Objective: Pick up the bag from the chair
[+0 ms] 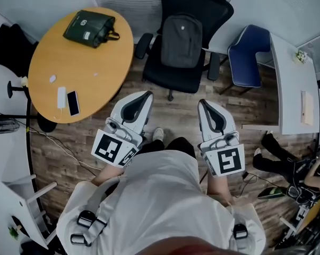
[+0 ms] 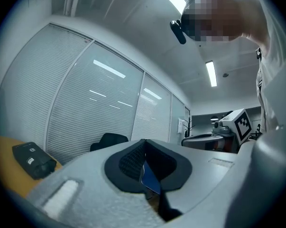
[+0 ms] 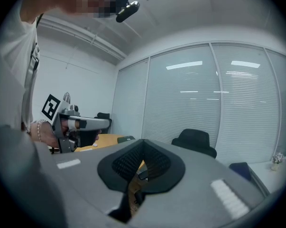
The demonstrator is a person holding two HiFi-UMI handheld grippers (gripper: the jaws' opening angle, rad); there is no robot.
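Right claw (image 3: 142,146), tips together, empty

Even, coolish light from ceiling strips (image 2: 211,73); fisheye warp w/ dark vignette at edges.

I hold my left tongs (image 1: 145,95) and right tongs (image 1: 203,103) low before my waist, side by side and apart, pointing forward. Both have their jaws pressed together, gripping nothing.

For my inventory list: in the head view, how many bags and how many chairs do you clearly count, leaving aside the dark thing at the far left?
Bags: 2 (grey backpack, green bag)
Chairs: 2 (black chair, blue chair)
Total: 4
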